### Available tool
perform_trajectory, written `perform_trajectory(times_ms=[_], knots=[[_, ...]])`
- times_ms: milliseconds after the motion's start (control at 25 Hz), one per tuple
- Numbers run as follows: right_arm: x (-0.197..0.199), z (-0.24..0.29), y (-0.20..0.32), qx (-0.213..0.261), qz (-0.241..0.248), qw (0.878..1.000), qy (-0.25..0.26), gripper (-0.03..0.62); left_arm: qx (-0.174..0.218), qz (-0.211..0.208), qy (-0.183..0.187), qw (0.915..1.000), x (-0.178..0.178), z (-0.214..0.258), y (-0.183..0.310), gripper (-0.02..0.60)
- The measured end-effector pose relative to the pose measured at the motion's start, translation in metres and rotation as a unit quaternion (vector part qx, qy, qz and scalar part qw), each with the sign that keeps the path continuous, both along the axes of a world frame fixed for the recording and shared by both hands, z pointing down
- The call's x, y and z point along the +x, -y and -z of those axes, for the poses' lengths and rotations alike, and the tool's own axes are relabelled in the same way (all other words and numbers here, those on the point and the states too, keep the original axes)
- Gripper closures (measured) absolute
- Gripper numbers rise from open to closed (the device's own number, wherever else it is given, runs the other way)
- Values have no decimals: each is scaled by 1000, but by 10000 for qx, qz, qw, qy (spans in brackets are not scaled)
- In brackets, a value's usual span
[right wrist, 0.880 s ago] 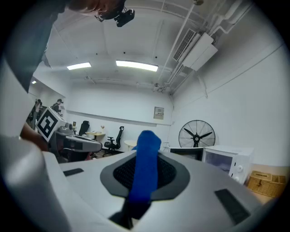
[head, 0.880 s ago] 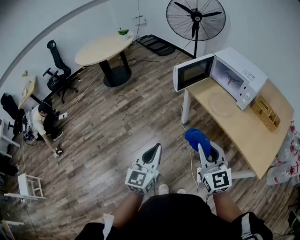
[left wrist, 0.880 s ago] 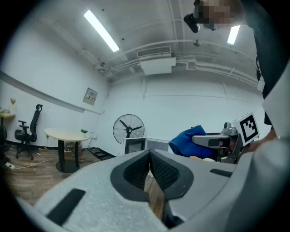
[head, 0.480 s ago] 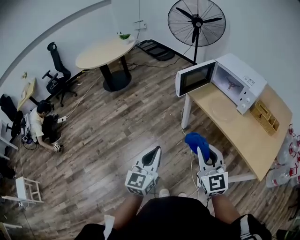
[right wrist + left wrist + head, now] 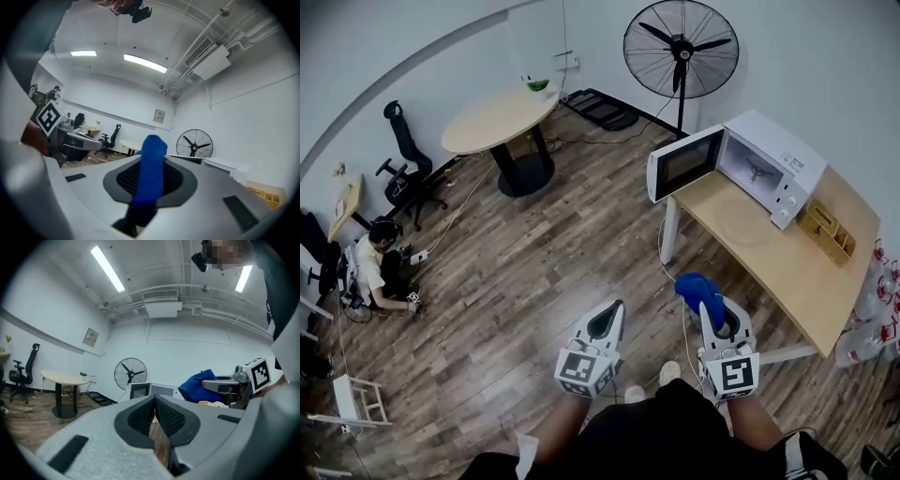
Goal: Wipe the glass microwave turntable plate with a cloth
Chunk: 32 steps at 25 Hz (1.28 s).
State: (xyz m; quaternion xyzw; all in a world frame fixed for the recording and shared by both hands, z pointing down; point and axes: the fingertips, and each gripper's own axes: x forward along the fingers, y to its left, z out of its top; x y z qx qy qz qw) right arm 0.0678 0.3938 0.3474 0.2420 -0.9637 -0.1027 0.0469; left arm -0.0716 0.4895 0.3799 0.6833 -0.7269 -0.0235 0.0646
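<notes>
The glass turntable plate (image 5: 742, 212) lies flat on the wooden table (image 5: 787, 267), in front of the white microwave (image 5: 761, 164) whose door (image 5: 684, 162) hangs open. My right gripper (image 5: 706, 298) is shut on a blue cloth (image 5: 695, 287), held in the air short of the table's near end. In the right gripper view the cloth (image 5: 151, 176) stands up between the jaws. My left gripper (image 5: 610, 314) is shut and holds nothing; it hovers over the floor, left of the right one. The left gripper view shows its jaws closed (image 5: 154, 414).
A standing fan (image 5: 678, 45) is behind the microwave. A wicker basket (image 5: 826, 229) sits at the table's right side. A round table (image 5: 497, 116) and office chairs (image 5: 401, 159) stand farther left. A person (image 5: 375, 267) crouches on the wooden floor at the left.
The view has shifted slightly towards the table. Both grippers keep their places in front of me and the right one still grips the cloth.
</notes>
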Motion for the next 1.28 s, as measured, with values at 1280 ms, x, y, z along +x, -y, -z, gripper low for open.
perform_trajectory(times_ms=[1280], knots=[[-58,-16,290,-166,-121,9990,386,536,-6,-507,180,9986,-45,-3,308,580]])
